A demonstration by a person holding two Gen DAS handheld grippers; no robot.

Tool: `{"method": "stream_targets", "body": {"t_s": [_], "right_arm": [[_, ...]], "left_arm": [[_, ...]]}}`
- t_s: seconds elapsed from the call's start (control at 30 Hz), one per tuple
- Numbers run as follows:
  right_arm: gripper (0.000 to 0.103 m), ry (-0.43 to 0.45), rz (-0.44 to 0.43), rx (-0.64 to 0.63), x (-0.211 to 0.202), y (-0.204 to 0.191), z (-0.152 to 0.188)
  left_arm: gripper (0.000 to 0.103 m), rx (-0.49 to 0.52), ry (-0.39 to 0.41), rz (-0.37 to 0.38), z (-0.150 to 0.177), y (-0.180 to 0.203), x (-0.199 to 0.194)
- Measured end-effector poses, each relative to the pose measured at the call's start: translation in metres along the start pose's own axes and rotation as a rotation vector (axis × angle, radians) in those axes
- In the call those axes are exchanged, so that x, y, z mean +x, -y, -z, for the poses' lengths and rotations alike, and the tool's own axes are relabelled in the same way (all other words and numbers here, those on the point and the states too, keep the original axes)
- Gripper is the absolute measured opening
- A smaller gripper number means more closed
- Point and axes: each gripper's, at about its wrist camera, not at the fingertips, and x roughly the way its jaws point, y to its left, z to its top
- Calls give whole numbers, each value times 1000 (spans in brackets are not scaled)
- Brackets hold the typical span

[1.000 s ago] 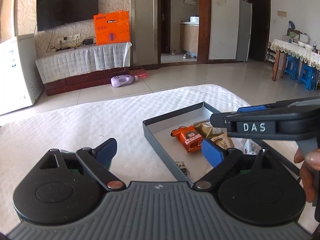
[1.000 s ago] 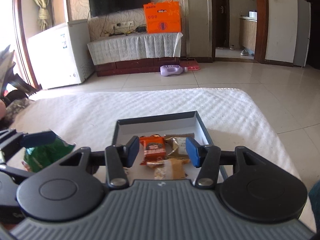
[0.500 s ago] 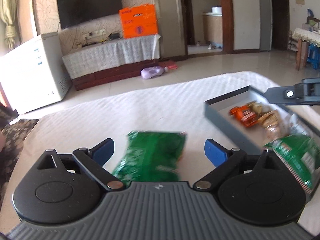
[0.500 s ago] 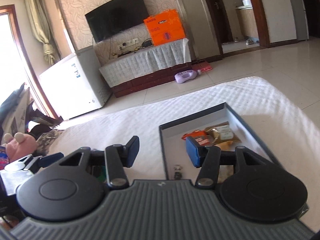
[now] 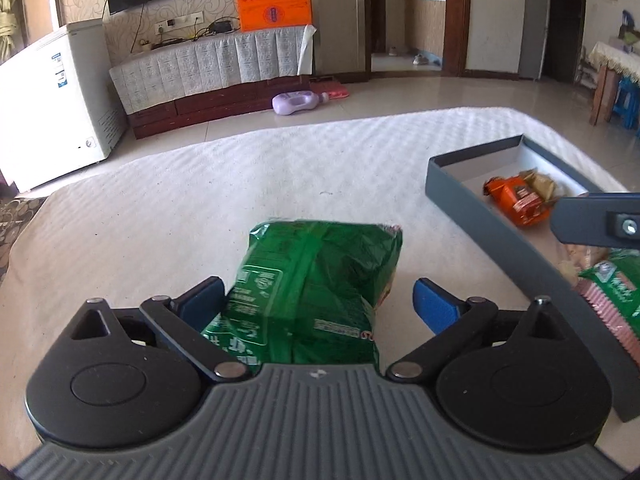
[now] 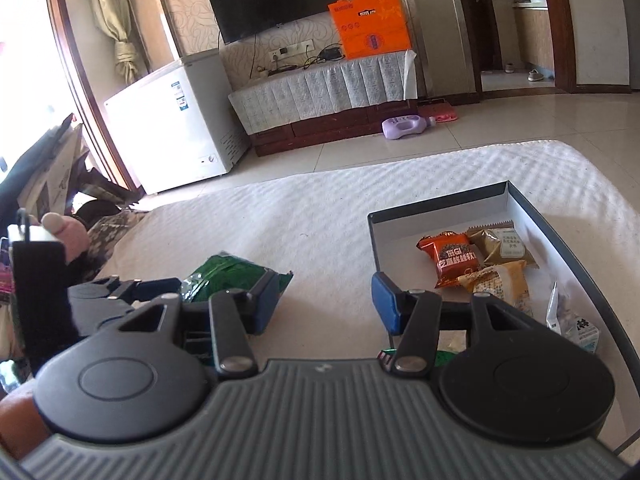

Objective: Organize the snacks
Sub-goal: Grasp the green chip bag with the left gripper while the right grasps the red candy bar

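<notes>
Now the shiny green crinkly snack bag (image 5: 308,292) sits right between the two blue pads of the left claw (image 5: 316,304), low in the middle of the left view. A second ago that view showed only the box and the other claw, and no bag between the pads. Half a second ago the bag was blurry and farther off. It fills much more of the picture now, so the claw has come down close to it.

The left claw's jaws are opening and stand very wide. The bag is between them, but the pad on the right side of the frame has a clear gap to it. The pad on the left side is just beside the bag; I cannot tell if it touches. I think the grab has not happened yet, and squeezing shut looks like the next job.

The bag lies on the white bumpy bed cover (image 5: 200,200). At the right of the frame is the flat grey cardboard box (image 5: 472,200), with an orange snack pack (image 5: 516,200) and tan packs inside. Another green pack shows at the lower right edge.

The right claw (image 6: 326,300) is partly open, with nothing between its pads. Its view has swung left since a second ago, so the box now sits at the right.
</notes>
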Motion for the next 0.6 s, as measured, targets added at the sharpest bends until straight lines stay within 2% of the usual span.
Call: {"method": "stream_targets", "body": {"t_s": [0.3,0.37,0.47,0.6], "right_arm": [[54,-35,-7,-63,-2,-5,3],[54,-37,0,-79,-3,-5,3],[54,-35,9,-88,-6,-4,3],[54,-30,14,-87,-8,-1,3]], "left_arm": [[102,37,-38,-53,0,12,32],[101,39,-35,-46,0,14,35],[83,41,-33,-62,0,14,36],[75,4,-19,-33,-3,9,33]]}}
